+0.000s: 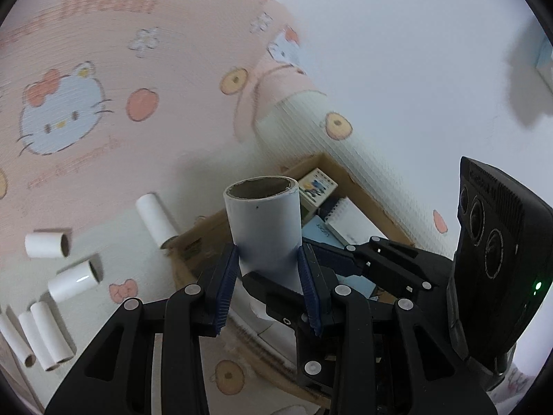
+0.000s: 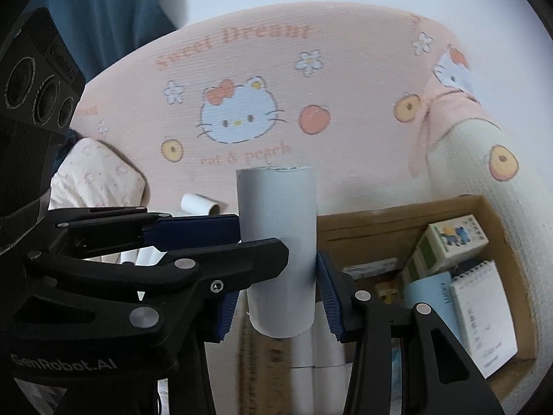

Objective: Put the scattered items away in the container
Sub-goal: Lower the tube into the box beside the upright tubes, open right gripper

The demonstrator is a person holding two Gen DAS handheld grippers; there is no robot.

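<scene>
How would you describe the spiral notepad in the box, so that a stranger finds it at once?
Start at the open cardboard box beside the pink cartoon-cat blanket. Look inside, at the corner away from the blanket, for the notepad. Alone among the things there, it has a wire spiral along its top edge and a white, lined page.

Cardboard box [image 2: 397, 221] half full, top open
</scene>
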